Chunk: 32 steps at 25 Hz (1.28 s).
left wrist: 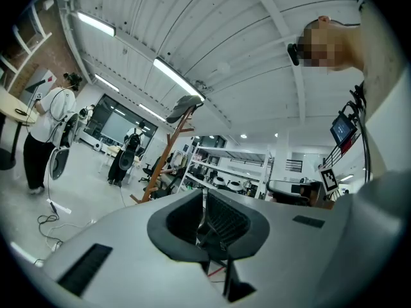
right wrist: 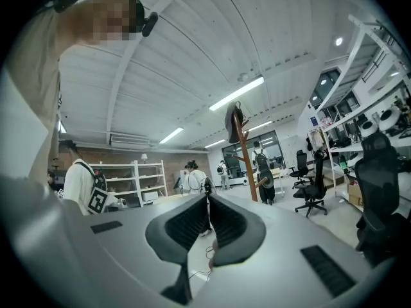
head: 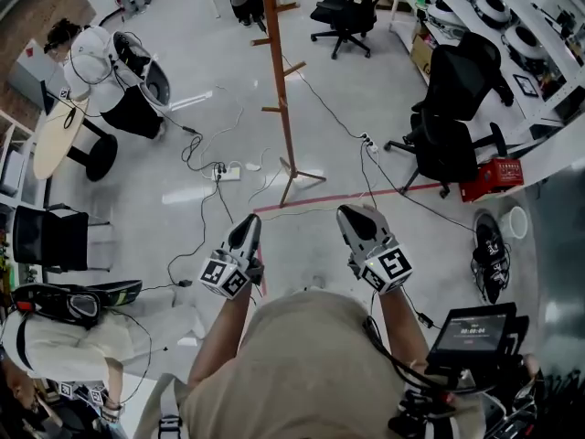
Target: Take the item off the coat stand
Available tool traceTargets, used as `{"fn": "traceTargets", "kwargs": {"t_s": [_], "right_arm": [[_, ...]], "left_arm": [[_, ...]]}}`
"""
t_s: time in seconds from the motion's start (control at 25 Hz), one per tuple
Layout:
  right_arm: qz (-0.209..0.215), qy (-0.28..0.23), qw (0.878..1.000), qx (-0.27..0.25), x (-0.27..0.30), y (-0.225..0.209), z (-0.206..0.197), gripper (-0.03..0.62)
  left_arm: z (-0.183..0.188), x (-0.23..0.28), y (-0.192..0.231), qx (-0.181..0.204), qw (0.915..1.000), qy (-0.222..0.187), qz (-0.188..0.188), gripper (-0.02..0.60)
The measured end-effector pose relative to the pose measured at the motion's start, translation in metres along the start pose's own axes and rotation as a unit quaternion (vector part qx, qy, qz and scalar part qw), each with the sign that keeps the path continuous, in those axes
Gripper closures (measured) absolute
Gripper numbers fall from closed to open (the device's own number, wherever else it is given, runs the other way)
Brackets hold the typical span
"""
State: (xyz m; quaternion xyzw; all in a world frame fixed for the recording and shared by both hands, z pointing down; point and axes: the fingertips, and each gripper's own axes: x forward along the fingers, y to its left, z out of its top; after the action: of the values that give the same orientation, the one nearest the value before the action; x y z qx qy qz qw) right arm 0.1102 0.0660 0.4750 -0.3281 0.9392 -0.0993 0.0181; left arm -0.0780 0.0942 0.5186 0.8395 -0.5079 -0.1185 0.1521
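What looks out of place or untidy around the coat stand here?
Loose cables and a power strip sprawl across the floor beside the base of the coat stand, an untidy tangle where someone could trip. The stand itself is upright, and nothing looks spilled or broken.
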Motion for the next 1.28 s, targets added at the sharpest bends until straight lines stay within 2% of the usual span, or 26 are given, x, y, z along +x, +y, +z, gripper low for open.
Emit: {"fn": "traceTargets", "kwargs": {"t_s": [0.4,0.68,0.84,1.12,1.28], "right_arm": [[0.010,-0.003,1.000,0.002,0.019,0.005,-0.002,0.577],[-0.010,-0.011,1.000,0.004,0.048,0.011,0.007,0.577],[-0.023,-0.011,1.000,0.002,0.067,0.010,0.005,0.576],[-0.025,-0.011,1.000,0.000,0.114,0.014,-0.014,0.577],[-0.019,-0.017,1.000,-0.004,0.134,0.020,-0.007,0.577]], "left_arm": [[0.000,0.002,0.005,0.001,1.0000,-0.001,-0.006,0.560],[0.015,0.005,0.042,-0.002,0.9998,0.015,-0.016,0.560],[0.027,0.011,0.059,0.008,0.9992,0.011,-0.037,0.560],[0.036,0.017,0.093,0.009,0.9986,0.002,-0.053,0.560],[0.051,0.021,0.111,0.008,0.9987,-0.002,-0.050,0.560]]}}
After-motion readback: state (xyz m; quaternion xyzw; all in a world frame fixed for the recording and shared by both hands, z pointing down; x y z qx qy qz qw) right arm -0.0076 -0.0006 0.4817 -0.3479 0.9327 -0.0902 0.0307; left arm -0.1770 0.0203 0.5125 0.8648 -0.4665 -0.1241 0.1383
